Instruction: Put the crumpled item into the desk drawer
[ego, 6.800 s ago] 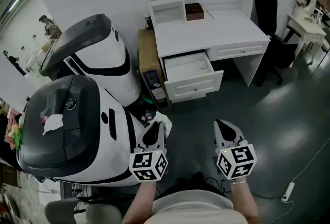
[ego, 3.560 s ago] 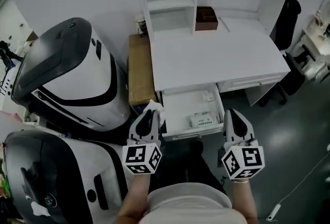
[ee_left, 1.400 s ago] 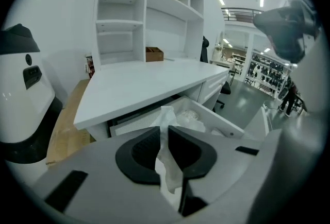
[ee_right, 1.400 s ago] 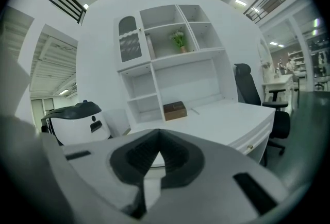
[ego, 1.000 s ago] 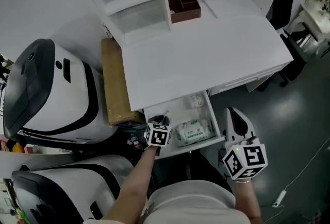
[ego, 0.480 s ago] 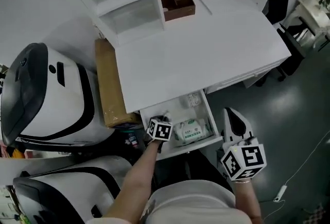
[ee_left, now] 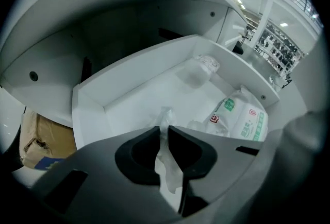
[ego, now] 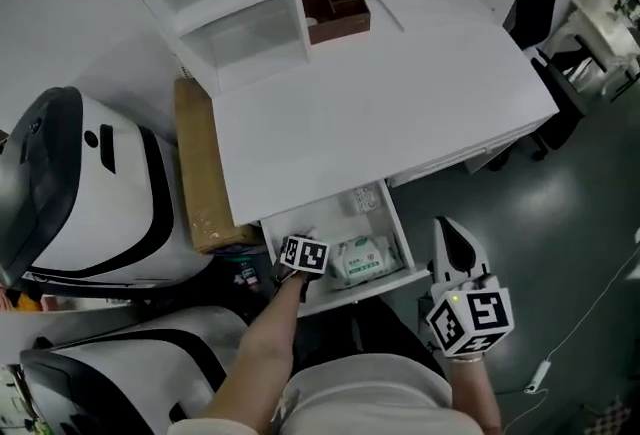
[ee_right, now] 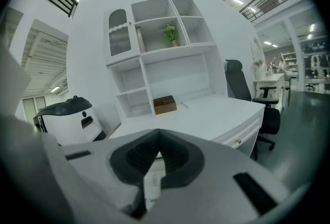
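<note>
Left tongs (ee_left: pixel 164 133) are clamped on the crumpled item (ee_left: pixel 165 171): a thin white wad pinched between nearly closed pads, with one tuft poking out past the tips. They point steeply down over the open drawer (ee_left: pixel 85 115), above its front-left part. The pinch looks light but enough, and the item is off the drawer floor, not yet released.

Right tongs (ee_right: pixel 159 152) are together at the tips with nothing gripped. They're held off to the right of the drawer front, aimed roughly level at the counter (ego: pixel 380 93). Probably parked there to stay out of the way.

The bare white floor under the left tongs is the free spot. A wipes pack (ee_left: pixel 240 117) fills the right side and a small clear object (ee_left: pixel 203 63) sits at the back. Dropping on the left likely avoids landing on either.

Edges to mind are the left drawer wall, just beside the tongs, and the front rim below them. The counter's underside overhangs the back of the drawer, so the way in is from above at the front. A cardboard box (ee_left: pixel 41 135) stands outside the left wall, clear of the path. Likely next is opening the tongs over the bare floor; the wad could cling to a pad.
</note>
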`<act>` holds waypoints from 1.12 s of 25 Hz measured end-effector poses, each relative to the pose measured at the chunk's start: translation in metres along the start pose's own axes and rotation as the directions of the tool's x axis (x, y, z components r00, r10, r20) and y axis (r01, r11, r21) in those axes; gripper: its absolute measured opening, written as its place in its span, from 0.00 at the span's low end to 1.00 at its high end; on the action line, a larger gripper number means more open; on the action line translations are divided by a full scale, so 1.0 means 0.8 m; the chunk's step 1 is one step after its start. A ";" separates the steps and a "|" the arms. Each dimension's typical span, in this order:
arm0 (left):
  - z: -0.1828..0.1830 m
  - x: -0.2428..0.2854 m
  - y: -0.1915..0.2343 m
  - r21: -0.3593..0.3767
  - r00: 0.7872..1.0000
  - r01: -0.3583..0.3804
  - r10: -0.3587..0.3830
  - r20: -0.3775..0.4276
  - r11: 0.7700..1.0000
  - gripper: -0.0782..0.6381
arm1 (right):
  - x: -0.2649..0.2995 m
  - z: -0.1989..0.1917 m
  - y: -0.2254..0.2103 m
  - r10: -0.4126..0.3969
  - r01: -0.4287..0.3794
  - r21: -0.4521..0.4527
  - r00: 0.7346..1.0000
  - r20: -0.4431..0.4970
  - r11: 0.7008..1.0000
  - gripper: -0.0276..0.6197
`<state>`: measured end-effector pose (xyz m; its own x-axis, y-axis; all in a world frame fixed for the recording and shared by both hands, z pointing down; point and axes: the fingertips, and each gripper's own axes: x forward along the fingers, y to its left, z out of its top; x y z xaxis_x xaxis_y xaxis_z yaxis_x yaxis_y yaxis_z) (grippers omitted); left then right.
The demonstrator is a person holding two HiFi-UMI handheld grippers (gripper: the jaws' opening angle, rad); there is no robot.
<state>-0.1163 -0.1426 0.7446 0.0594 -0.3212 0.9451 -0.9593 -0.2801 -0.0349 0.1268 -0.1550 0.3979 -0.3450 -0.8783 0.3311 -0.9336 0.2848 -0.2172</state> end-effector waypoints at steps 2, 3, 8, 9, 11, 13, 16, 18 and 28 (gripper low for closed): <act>-0.005 0.004 -0.005 0.021 1.000 -0.008 0.009 -0.021 1.000 0.17 | -0.001 0.000 -0.003 -0.004 0.004 -0.002 1.000 -0.001 1.000 0.05; -0.007 0.006 -0.007 0.030 0.999 -0.010 0.011 -0.033 0.999 0.17 | -0.001 0.001 -0.005 -0.005 0.005 -0.003 1.000 -0.001 1.000 0.05; -0.014 0.012 -0.013 0.030 0.999 -0.007 0.008 -0.053 1.000 0.18 | 0.001 0.000 -0.005 -0.002 0.002 -0.003 1.000 -0.005 1.000 0.05; -0.014 0.013 -0.012 0.026 0.999 -0.004 0.006 -0.052 1.000 0.18 | 0.001 -0.001 -0.005 -0.001 0.001 -0.003 1.000 -0.007 1.000 0.05; -0.013 0.014 -0.012 0.018 0.999 0.002 -0.001 -0.051 1.000 0.19 | 0.002 -0.002 -0.005 0.002 -0.002 -0.001 1.000 -0.010 1.000 0.05; -0.013 0.016 -0.013 0.012 0.999 0.009 -0.008 -0.053 1.000 0.19 | 0.003 -0.005 -0.004 0.005 -0.005 0.002 1.000 -0.014 1.000 0.05; -0.012 0.017 -0.014 0.002 0.998 0.016 -0.016 -0.056 1.000 0.21 | 0.006 -0.008 -0.003 0.012 -0.012 0.002 1.000 -0.024 1.000 0.05; -0.011 0.017 -0.013 -0.006 0.998 0.017 -0.018 -0.059 1.000 0.22 | 0.009 -0.011 -0.001 0.018 -0.018 0.002 0.999 -0.034 1.000 0.05; -0.001 0.009 -0.013 -0.047 0.999 0.047 -0.048 -0.026 0.998 0.34 | 0.014 -0.022 0.010 0.045 -0.045 0.014 0.997 -0.063 0.999 0.05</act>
<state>-0.1064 -0.1414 0.7516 0.0982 -0.2837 0.9539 -0.9674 -0.2519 0.0246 0.1135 -0.1559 0.4158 -0.3924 -0.8387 0.3777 -0.9158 0.3182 -0.2450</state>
